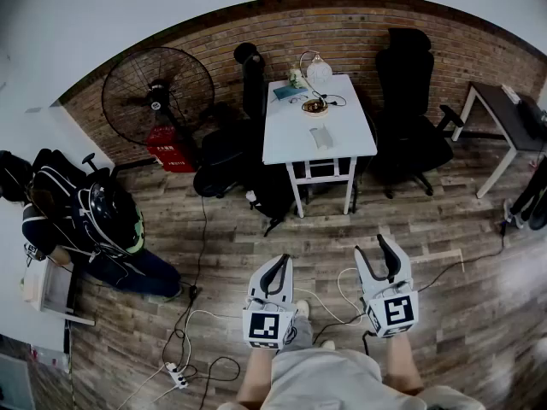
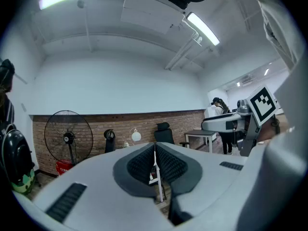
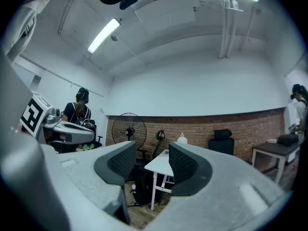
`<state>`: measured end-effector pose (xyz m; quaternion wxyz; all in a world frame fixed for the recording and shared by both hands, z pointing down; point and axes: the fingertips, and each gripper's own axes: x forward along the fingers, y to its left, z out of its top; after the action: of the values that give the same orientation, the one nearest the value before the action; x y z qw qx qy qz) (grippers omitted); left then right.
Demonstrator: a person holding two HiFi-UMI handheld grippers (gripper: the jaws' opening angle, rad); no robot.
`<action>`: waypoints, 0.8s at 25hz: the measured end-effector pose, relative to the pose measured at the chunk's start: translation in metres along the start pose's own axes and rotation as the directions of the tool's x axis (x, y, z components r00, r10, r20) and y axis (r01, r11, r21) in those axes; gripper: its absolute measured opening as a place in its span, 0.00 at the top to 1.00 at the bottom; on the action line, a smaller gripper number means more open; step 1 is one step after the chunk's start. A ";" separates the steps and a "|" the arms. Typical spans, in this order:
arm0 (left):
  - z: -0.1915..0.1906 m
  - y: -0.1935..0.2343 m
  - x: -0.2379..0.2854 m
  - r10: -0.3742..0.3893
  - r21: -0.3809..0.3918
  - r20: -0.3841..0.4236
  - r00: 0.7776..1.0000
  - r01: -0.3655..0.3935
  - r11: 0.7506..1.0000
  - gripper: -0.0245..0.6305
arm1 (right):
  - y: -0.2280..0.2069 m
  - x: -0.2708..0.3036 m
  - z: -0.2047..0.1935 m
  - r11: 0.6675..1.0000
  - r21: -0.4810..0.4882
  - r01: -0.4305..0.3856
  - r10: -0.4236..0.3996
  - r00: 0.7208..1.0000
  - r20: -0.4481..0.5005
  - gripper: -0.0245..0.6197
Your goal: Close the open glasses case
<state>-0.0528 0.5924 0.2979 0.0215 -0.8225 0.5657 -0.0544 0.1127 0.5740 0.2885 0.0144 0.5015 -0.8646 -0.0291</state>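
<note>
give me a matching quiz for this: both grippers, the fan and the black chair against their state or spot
Things:
1. left gripper
2. right gripper
3. fan
4. chair

States or places:
a. right of the table in the head view
b. fingers apart
c. left of the table in the head view, by the brick wall
d. fingers together

Pairs: 1-d, 2-b, 3-c, 4-a

A white table stands by the brick wall, between a fan and black chair.
</note>
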 end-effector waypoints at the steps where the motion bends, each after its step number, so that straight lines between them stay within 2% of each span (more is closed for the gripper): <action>1: -0.003 0.002 0.001 -0.002 -0.004 -0.003 1.000 0.002 1.000 0.94 | 0.002 0.003 -0.003 1.000 0.002 -0.002 0.002 1.000 -0.006 0.64; 6: -0.007 0.017 0.020 -0.020 -0.001 0.047 0.999 0.020 1.000 0.94 | 0.007 0.025 -0.016 1.000 -0.003 -0.011 0.010 0.999 -0.032 0.64; 9: -0.019 0.029 0.036 -0.019 0.006 0.009 1.000 0.019 1.000 0.94 | 0.008 0.046 -0.026 1.000 -0.010 -0.010 0.010 0.999 -0.053 0.64; 14: -0.015 0.056 0.072 -0.047 0.015 0.055 0.997 0.046 0.999 0.95 | 0.002 0.089 -0.033 1.000 -0.012 0.002 -0.003 0.997 -0.074 0.64; 20: -0.012 0.097 0.111 -0.069 -0.002 0.052 0.996 0.069 0.998 0.94 | 0.000 0.141 -0.029 1.000 -0.013 0.019 -0.020 0.995 -0.102 0.64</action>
<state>-0.1051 0.4547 0.3073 0.0325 -0.8427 0.5365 -0.0328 0.0446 0.4504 0.3166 0.0611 0.5108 -0.8575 -0.0087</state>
